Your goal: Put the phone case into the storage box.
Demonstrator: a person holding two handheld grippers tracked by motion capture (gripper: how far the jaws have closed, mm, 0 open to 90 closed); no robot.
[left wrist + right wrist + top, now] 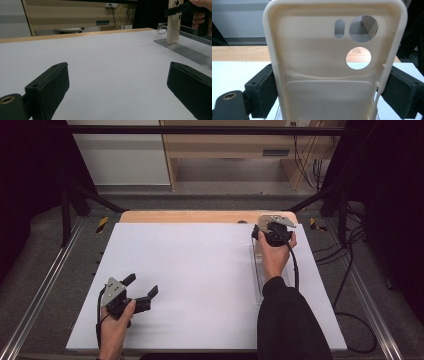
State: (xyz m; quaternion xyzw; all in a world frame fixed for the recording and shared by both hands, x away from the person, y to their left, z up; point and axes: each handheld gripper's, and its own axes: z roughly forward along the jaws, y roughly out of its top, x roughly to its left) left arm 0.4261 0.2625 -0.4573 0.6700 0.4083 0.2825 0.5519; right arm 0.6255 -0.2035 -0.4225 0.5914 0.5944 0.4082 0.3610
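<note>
Cream-coloured and right up against the lens, the phone case (334,65) stands upright between the two black jaws of the right gripper (334,95), one pad pressed to each long edge. So that claw is closed on the case, gripping it across its width, open side toward the camera, the camera cut-outs at the top.

From the left gripper view the same phone case (173,27) hangs with its bottom end down in a clear plastic rack (185,50), the right gripper clamped high on it. That grip makes sense to me: holding by the side edges keeps the lower end free to slide in or out of the slot.

Over at the near left, the left gripper (141,287) rests low on the white table (200,270), jaws spread wide with nothing between them, pointing across toward the rack. Looks like it's parked out of the way, on standby.

Room to move? Plenty. White surface lies open between the two hands. The rack (258,280) runs near the table's right edge, and the right gripper (270,232) works at its far end, near the wooden strip (185,216) at the back, so lifting straight up looks the safest route.
</note>
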